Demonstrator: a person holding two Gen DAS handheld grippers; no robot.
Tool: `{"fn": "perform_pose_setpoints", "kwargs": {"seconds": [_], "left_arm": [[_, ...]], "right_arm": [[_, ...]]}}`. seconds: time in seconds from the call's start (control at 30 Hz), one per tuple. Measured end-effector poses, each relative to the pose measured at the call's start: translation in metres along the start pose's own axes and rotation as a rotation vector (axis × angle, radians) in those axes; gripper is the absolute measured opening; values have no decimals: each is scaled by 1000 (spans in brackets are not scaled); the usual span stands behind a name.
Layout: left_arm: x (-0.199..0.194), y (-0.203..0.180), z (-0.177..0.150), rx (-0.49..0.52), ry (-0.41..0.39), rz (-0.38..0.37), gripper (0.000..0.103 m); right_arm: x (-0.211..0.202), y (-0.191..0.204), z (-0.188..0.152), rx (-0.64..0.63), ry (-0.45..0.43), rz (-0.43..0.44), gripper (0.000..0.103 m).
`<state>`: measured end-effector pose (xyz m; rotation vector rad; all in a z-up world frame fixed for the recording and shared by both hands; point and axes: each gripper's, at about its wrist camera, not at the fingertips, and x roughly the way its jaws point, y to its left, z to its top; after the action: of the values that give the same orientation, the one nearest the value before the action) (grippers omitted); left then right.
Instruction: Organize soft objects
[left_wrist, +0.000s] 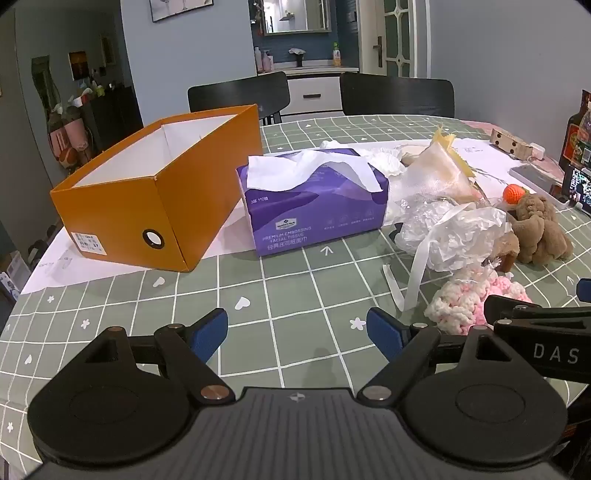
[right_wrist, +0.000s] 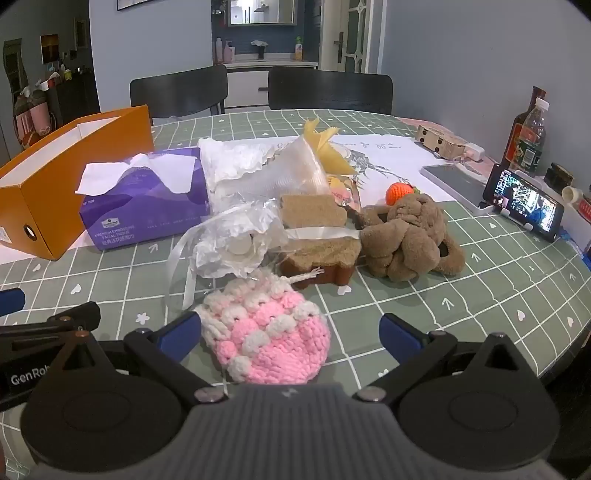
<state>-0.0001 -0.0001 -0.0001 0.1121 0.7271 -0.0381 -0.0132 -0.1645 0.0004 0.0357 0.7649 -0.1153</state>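
Observation:
An open orange box (left_wrist: 155, 192) stands at the left, also in the right wrist view (right_wrist: 55, 177). A purple tissue pack (left_wrist: 314, 199) (right_wrist: 147, 199) lies beside it. A pink and white crocheted pouch (right_wrist: 266, 332) (left_wrist: 465, 302) lies between the open fingers of my right gripper (right_wrist: 290, 336). Behind it are a brown knotted plush (right_wrist: 406, 236) (left_wrist: 539, 229), a brown sponge block (right_wrist: 314, 236), crumpled clear plastic bags (right_wrist: 236, 236) (left_wrist: 443, 229) and an orange knitted ball (right_wrist: 399, 192). My left gripper (left_wrist: 297, 332) is open and empty over bare tablecloth.
The table has a green checked cloth (left_wrist: 295, 288). A phone on a stand (right_wrist: 524, 203), bottles (right_wrist: 528, 136) and a white tray (right_wrist: 454, 177) stand at the right. Two black chairs (right_wrist: 328, 92) are behind the table. White paper (left_wrist: 92, 273) lies under the box.

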Motion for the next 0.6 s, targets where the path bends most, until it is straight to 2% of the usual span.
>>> {"fn": "perform_pose_setpoints", "kwargs": {"seconds": [0.6], "left_arm": [[-1,0,0,8,-5,7,99]], "right_arm": [[-1,-1,0,2,-3,1,100]]}}
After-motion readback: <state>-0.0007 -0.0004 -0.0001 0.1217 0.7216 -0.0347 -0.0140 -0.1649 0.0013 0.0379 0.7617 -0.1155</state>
